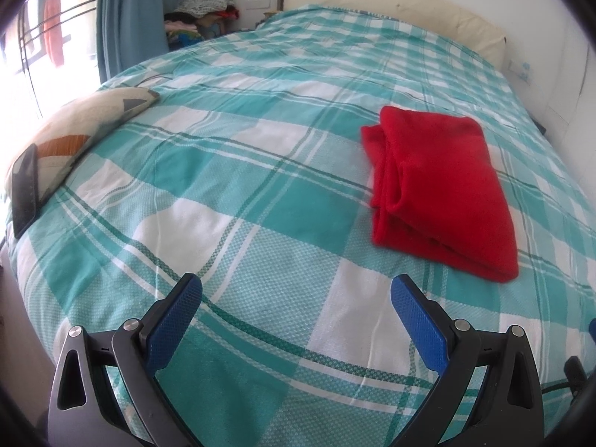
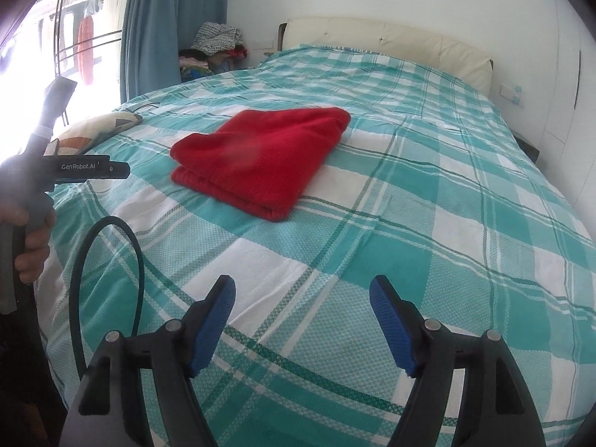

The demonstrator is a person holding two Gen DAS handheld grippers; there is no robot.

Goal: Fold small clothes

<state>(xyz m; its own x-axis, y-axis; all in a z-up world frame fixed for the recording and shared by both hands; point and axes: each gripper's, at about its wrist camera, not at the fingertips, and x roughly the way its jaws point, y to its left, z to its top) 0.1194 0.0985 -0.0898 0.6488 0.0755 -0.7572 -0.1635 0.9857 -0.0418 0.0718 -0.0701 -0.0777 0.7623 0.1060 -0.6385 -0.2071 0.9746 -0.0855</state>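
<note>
Your right gripper (image 2: pixel 301 298) is spread wide with nothing in it, hanging over the bedspread (image 2: pixel 447 223). Left gripper (image 1: pixel 296 294) is the same: wide, empty. The folded red cloth (image 2: pixel 260 156) lies flat mid-bed, well ahead, long axis running diagonally toward the headboard (image 2: pixel 391 37).

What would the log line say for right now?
cloth: red, folded, on bed | left gripper: open, empty | right gripper: open, empty, clear of cloth
</note>
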